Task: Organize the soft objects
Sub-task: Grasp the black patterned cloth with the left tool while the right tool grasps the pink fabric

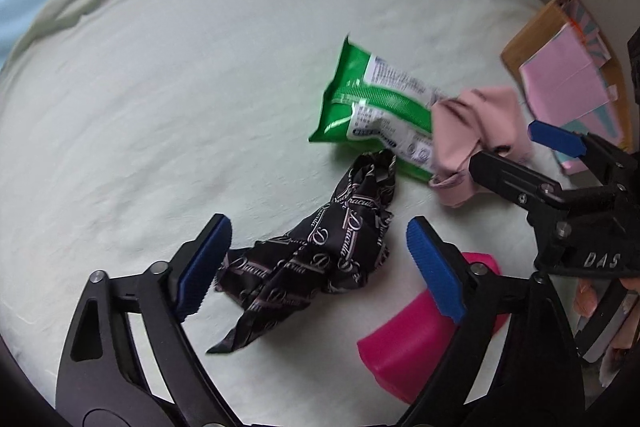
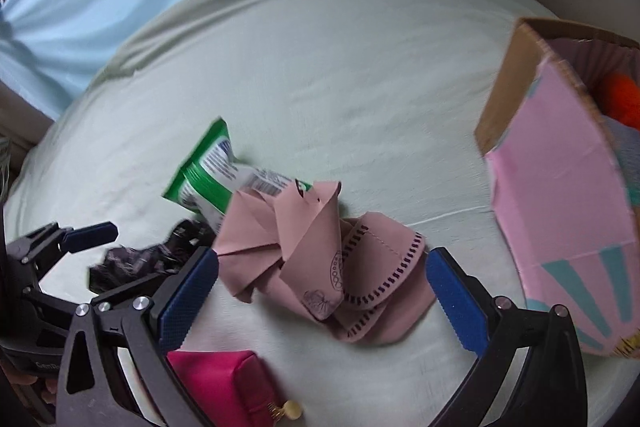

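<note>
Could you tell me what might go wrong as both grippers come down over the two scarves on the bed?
1. The pink scarf lies partly on the green wipes pack, so the open right gripper may drag the pack along.
2. The black scarf is loosely bunched; the open left gripper may pinch one fold and trail the rest.
3. The grippers are close together and could collide.

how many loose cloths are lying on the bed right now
2. The black patterned scarf lies between the left gripper fingers; the pink cloth lies between the right gripper fingers, partly over the green packet. The box may hide more.
</note>
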A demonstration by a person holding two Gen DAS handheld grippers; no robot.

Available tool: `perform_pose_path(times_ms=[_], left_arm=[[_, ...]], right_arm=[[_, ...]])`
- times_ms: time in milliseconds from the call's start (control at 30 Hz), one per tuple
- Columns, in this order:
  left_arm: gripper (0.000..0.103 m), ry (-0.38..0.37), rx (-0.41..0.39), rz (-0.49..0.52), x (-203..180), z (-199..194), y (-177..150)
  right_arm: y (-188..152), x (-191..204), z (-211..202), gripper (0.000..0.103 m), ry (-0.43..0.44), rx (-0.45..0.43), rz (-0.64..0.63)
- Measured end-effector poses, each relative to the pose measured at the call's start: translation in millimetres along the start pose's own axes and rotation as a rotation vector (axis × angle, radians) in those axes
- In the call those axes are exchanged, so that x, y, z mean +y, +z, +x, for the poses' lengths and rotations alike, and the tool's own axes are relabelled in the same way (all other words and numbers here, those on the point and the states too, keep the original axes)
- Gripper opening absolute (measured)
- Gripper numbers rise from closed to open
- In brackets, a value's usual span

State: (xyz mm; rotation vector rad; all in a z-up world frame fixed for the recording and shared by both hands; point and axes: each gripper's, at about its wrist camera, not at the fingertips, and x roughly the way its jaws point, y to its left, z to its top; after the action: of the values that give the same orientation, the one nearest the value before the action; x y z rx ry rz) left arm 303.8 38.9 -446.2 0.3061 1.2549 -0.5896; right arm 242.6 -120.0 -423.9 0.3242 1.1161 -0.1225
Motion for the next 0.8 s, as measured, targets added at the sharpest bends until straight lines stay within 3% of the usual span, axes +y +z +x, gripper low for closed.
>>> perform_pose_path(times_ms=[67, 133, 233, 467, 567, 800], left_arm=[[0.075, 0.005, 0.024, 0.006, -1, 11, -2], [0.067, 0.010, 0.046, 0.002, 0, 19, -4], [0.063, 0.002, 0.043, 0.002, 0, 22, -4], [0.049, -0.003, 0.039, 0.014, -4, 19, -6], [0.045, 0.000, 0.038, 0.001, -5, 18, -7], [0.043, 0.013, 0.024, -0.029, -28, 4, -7]], right_arm=[[-2, 1, 7, 0.102, -0.004, 0.010, -0.015], [-5, 0, 14, 0.090, 0.000, 0.032, -0.024], [-9, 1, 15, 0.083, -0.022, 0.034, -0.059], [-17, -2, 7, 0.048, -0.066, 0.037, -0.118], [-18, -3, 4, 0.040, -0.057, 0.038, -0.116], [-25, -4, -13, 0.037, -0.032, 0.018, -0.089]])
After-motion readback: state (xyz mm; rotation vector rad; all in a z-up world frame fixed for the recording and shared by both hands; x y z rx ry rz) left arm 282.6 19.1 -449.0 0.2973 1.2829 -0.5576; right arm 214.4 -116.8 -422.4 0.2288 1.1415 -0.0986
